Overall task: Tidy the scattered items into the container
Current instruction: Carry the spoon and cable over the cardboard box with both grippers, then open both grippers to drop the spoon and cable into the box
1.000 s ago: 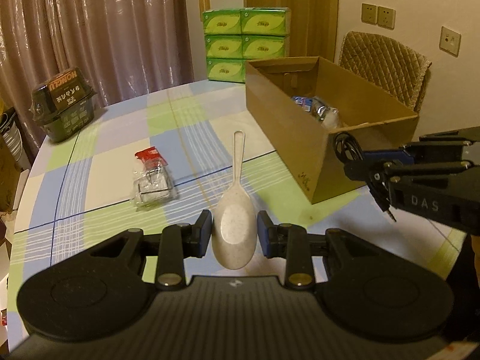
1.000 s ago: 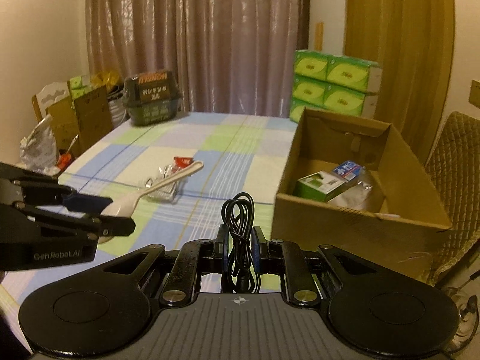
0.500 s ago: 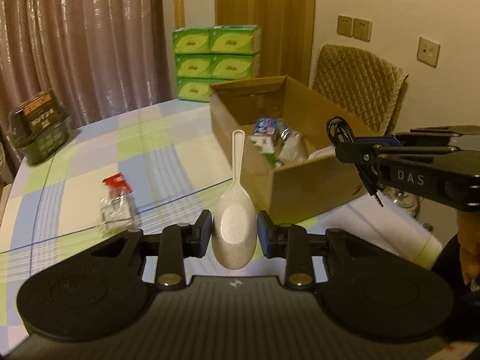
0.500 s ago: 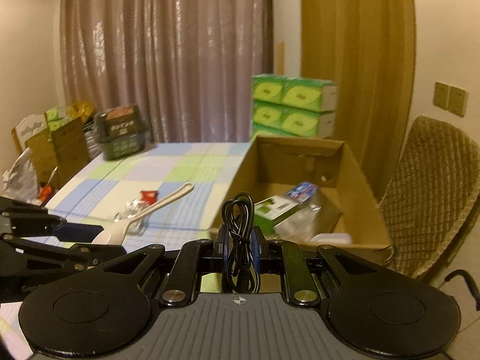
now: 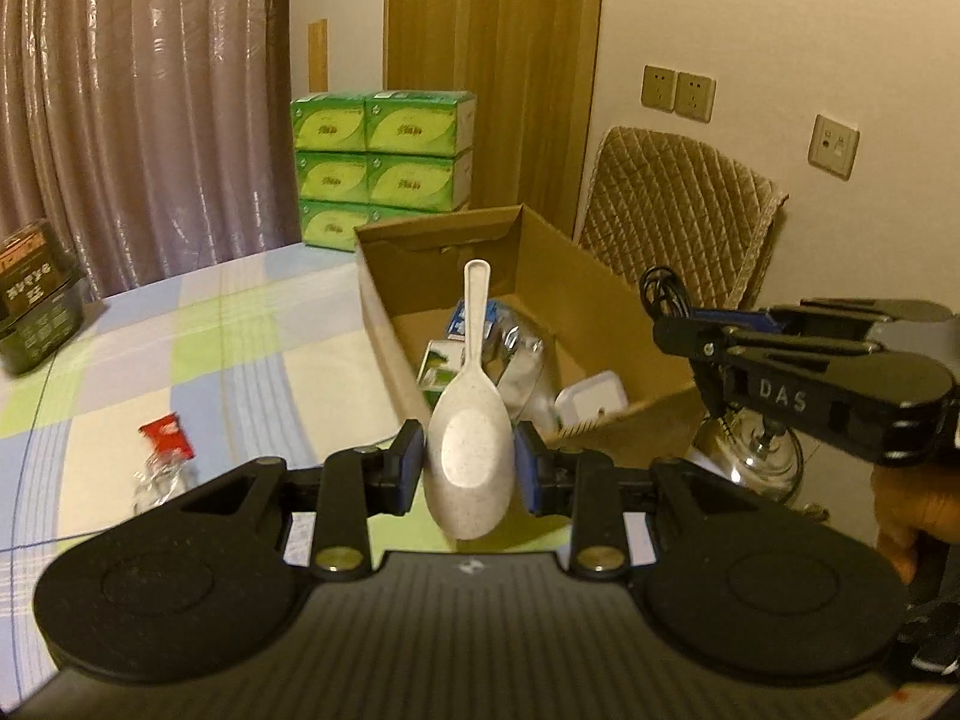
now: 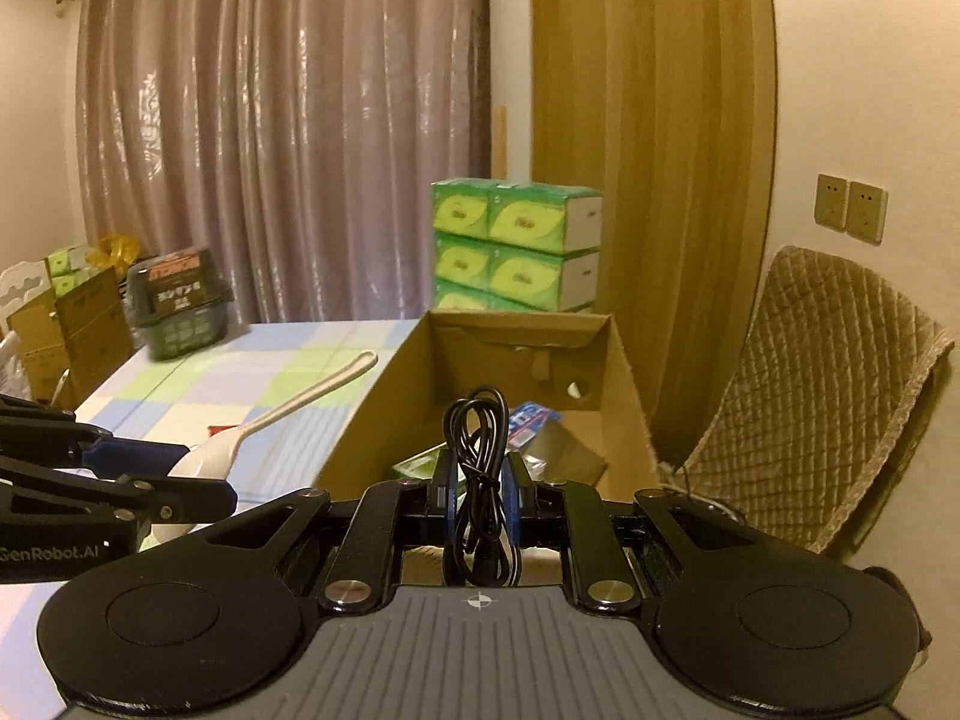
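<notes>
My left gripper point(image 5: 470, 462) is shut on the bowl of a pale speckled spoon point(image 5: 471, 420), whose handle points out over the open cardboard box point(image 5: 606, 282). In the right wrist view the spoon point(image 6: 288, 414) hangs just left of the box point(image 6: 372, 420). A coiled black cable point(image 6: 480, 468) stands upright in my right gripper point(image 6: 478, 480), which is shut on it at the box's near edge. That cable point(image 5: 663, 291) also shows at the right in the left wrist view. The box holds a green carton point(image 5: 441, 363), a blue packet and clear plastic. A clear bag with a red label point(image 5: 162, 456) lies on the checked tablecloth.
Stacked green tissue packs point(image 5: 378, 162) stand behind the box. A dark basket point(image 5: 36, 300) sits at the table's far left edge. A quilted chair point(image 6: 828, 396) stands right of the box, and a hand point(image 5: 912, 510) holds the right gripper. Curtains hang behind.
Both grippers have risen and travelled right, from over the table to the box. The spoon's handle now reaches over the box opening, and the cable sits at its near wall.
</notes>
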Demonstrator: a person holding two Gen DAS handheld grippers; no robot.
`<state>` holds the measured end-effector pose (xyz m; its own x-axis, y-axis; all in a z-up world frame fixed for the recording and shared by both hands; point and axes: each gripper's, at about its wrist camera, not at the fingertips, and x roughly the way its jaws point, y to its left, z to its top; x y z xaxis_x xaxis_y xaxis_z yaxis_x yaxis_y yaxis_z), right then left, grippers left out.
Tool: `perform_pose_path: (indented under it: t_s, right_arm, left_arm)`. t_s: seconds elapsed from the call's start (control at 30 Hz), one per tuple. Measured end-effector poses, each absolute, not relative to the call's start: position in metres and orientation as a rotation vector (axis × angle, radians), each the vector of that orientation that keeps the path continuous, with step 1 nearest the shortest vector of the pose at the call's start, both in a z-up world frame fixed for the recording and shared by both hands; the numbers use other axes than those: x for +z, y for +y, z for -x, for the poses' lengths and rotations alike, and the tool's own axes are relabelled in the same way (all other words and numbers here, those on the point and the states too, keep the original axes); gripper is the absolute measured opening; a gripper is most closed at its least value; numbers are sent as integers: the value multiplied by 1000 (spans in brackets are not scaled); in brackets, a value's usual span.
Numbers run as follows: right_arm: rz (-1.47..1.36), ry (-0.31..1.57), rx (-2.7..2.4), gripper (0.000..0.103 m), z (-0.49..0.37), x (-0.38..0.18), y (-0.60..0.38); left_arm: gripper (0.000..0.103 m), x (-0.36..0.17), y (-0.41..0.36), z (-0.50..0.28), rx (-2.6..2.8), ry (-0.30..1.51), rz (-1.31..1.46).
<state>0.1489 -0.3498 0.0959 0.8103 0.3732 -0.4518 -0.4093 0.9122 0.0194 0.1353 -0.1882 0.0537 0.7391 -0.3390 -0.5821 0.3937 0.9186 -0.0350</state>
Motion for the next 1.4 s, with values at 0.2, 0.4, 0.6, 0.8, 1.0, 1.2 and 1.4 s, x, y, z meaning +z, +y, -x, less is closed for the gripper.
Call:
perform_pose_path:
  t_s: [0.2,0.4,0.6,0.8,1.0,1.2,1.4]
  right_arm:
    - [70,469,405,12,-173,95,-359]
    - [59,475,403,12,-192,94,-362]
    - [54,475,400,12,-206,94,-363]
    - [49,482,396,12,-216,90,-365]
    - [42,495,387,12,-224,85,-366]
    - [40,504,384,12,-230,82,-367]
    - [38,511,381,12,-234,80,-368]
  left_arm:
    - [27,57,-205,-160,-420,625,-63]
    - [27,55,-218,-182,-428,633,-50]
    - [27,54,-226,-199,-436,636,-51]
    - [27,49,-229,-210,-438,649,-42]
    - [27,43,-231,-219,-438,664,-31]
    - [27,37,-232,-227,-443,676,-2]
    - [39,28,-231,-233,-430,697,8]
